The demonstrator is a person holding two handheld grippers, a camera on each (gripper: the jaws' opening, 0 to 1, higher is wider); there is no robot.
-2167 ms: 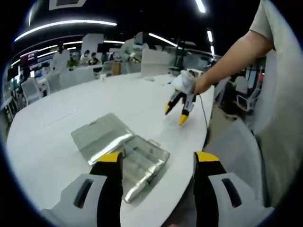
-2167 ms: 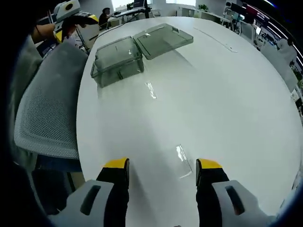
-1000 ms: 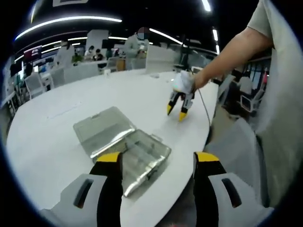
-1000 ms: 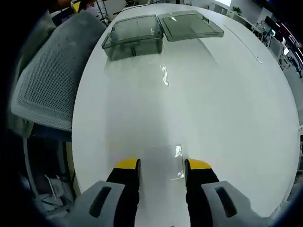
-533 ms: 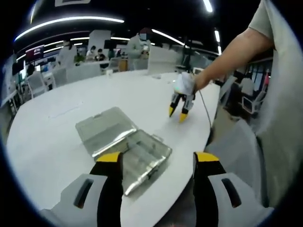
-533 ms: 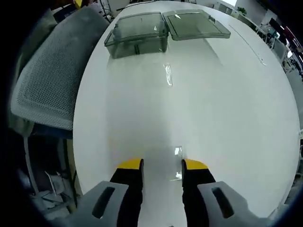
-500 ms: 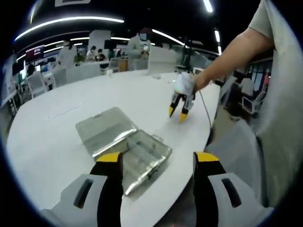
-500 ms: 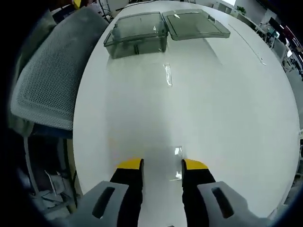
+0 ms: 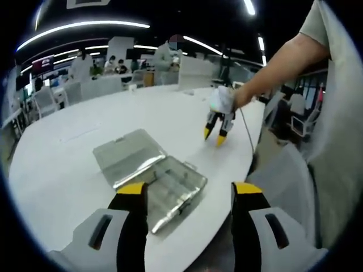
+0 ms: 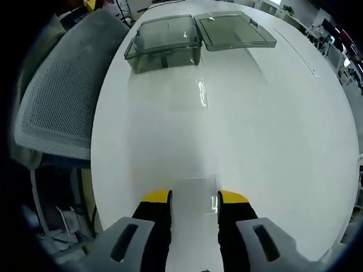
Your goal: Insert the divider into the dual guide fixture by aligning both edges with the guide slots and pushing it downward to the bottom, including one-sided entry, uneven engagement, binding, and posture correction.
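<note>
So the thing everything hinges on right now: the thin clear plastic divider sheet (image 10: 195, 195) is lying flat on the white round desk (image 10: 272, 113) right at the tips of the right gripper (image 10: 194, 198). Its jaws are narrowed down to a small gap with the sheet's near part sitting between the yellow tips. I honestly can't tell if they've pinched it or are just straddling it; it's see-through and mostly a glint.

From those jaws, the smoky clear plastic compartment box (image 10: 164, 42) is straight ahead, well apart, at the far edge of the desk beside the grey mesh chair (image 10: 57, 107). Its long side runs across the line of the jaws, and the hinged lid (image 10: 235, 29) is flopped open flat beside it.

In the left gripper view that same box (image 9: 170, 192) sits just beyond the left gripper (image 9: 190, 190), which hangs wide open holding nothing, so the left one is much nearer the fixture. You can also see the right gripper (image 9: 217, 129) tips-down on the desk over there.

Box contents: I can make out ribbed guide walls and one short upright piece inside, otherwise the bays look empty.

My guess is the divider needs lifting and carrying over to the box.
</note>
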